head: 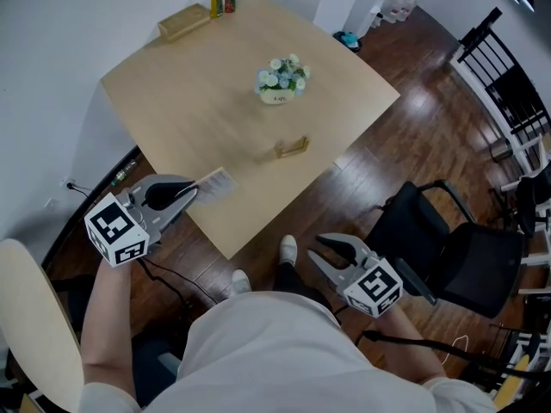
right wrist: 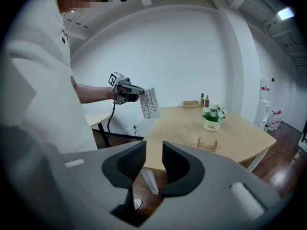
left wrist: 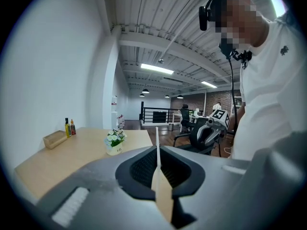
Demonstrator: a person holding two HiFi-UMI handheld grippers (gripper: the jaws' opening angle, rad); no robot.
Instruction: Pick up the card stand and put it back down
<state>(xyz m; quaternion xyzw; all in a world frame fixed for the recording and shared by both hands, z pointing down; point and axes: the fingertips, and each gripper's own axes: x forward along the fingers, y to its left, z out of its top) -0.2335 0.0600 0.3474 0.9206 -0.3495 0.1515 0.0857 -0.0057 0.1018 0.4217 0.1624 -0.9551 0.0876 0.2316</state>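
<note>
The small wooden card stand (head: 291,147) sits empty on the light wood table (head: 198,101), toward its near edge; the right gripper view also has the card stand (right wrist: 207,144). My left gripper (head: 191,192) hovers over the table's near left corner, shut on a printed card (head: 215,183). That card (left wrist: 157,152) shows edge-on between the pads, and its printed face (right wrist: 150,103) appears in the right gripper view. My right gripper (head: 317,248) hangs off the table above the floor, open and holding nothing, well short of the stand.
A white pot of flowers (head: 281,82) stands just beyond the stand. Two small bottles (head: 222,0) and a wooden box (head: 183,21) sit at the far corner. A black chair (head: 456,248) is at my right, a pale chair back (head: 34,317) at my left.
</note>
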